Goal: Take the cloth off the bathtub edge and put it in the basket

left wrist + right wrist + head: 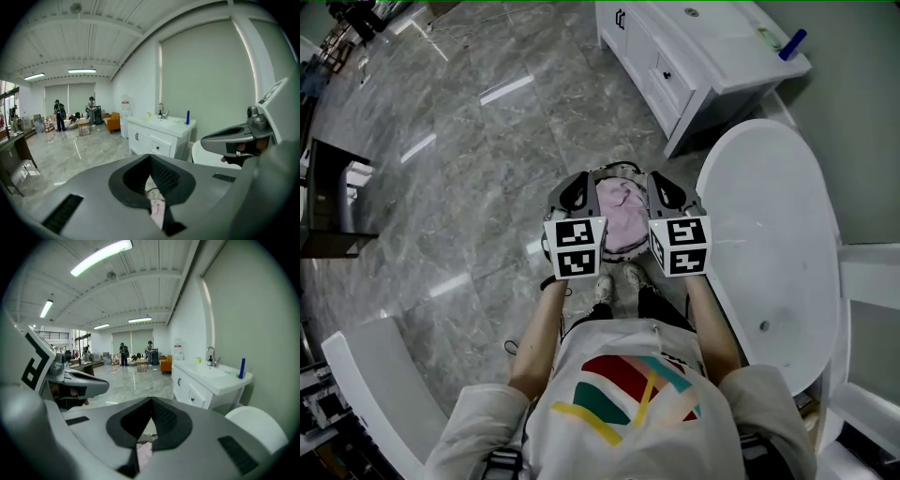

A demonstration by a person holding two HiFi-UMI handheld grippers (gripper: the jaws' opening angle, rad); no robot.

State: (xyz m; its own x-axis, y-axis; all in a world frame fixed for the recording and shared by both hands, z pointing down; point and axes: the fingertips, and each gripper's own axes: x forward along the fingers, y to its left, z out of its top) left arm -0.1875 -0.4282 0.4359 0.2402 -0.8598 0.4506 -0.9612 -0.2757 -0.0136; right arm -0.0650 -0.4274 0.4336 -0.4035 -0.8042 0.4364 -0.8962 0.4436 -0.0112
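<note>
1. Both tools hang side by side over the drop spot: the left hand-held gripper (578,187) and the right hand-held gripper (664,186) each have their jaws pressed fully together, with nothing pinched between them
2. The crumpled pale pink fabric cloth (622,217) lies inside the round thin-rimmed basket (619,168). The basket stands on the glossy grey marble floor (469,169), just beside the white oval bathtub (769,131). No cloth shows on the tub's edge
3. By my reading the drop is made, so the step in hand is the getaway. Lift straight up and clear, and keep both pairs of jaws closed so no fold snags. Then look down once to check that no corner trails over the basket's rim
4. The cloth looks soft and thin, bunched in loose folds with darker creases, and it fills most of the basket's mouth. I judge it will settle under its own weight
5. Each gripper view catches a sliver of pink below its closed jaws, and from overhead the cloth lies well clear of the pads
</note>
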